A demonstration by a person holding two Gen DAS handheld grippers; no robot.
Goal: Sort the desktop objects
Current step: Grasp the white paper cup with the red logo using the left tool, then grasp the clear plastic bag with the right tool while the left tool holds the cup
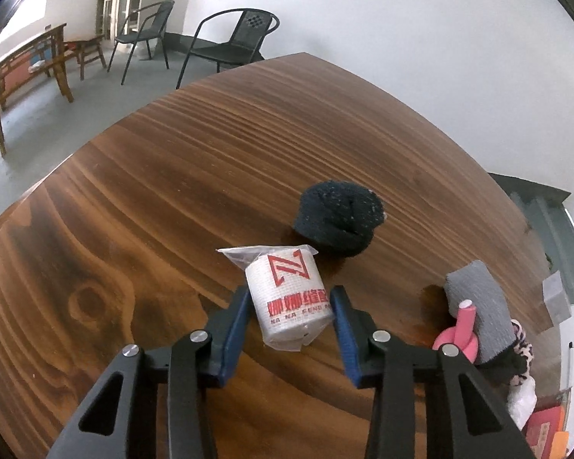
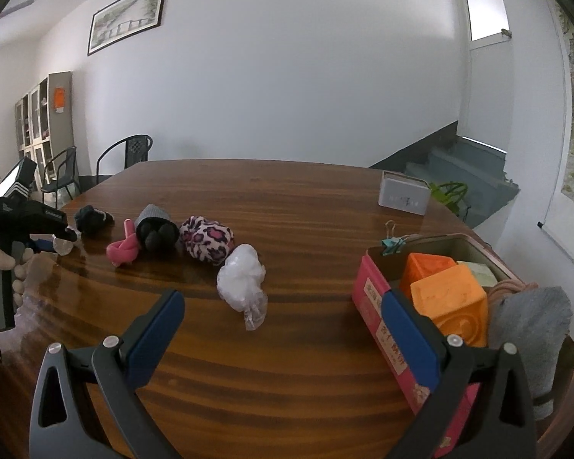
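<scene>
Sorting looks partly done, judging by how things lie on the wooden table [image 2: 306, 206].

At the far left, the left gripper [image 1: 291, 302] has its blue pads against both sides of a white roll in clear wrap [image 1: 291, 298], printed with a red logo and red characters. The jaws are closed on it, and the roll appears to rest on the tabletop, not yet lifted. Just beyond it lies a dark blue sock ball [image 1: 338, 222].

To the right of that, a loose row of soft items waits: a pink knotted piece [image 2: 124, 250] touching a grey-and-black sock bundle [image 2: 155, 227], then a pink leopard-print bundle [image 2: 207, 243] just beside it, and nearer the camera a white item in a crinkled clear bag [image 2: 241, 283]. None of these is in a container.

Farther right, near the table's far edge, stands a small white box [image 2: 403, 195], apart from everything else.

At the right, a red tin box [image 2: 379, 306] holds two orange blocks [image 2: 449, 302], a pale green item behind them, and something grey and soft at its right end; a binder clip [image 2: 392, 243] sits at its far corner. The right gripper [image 2: 287, 329] hovers with jaws wide apart and nothing between them, its right finger close against the tin.

So some pieces are boxed, while the roll and about five soft items seem left to place.
</scene>
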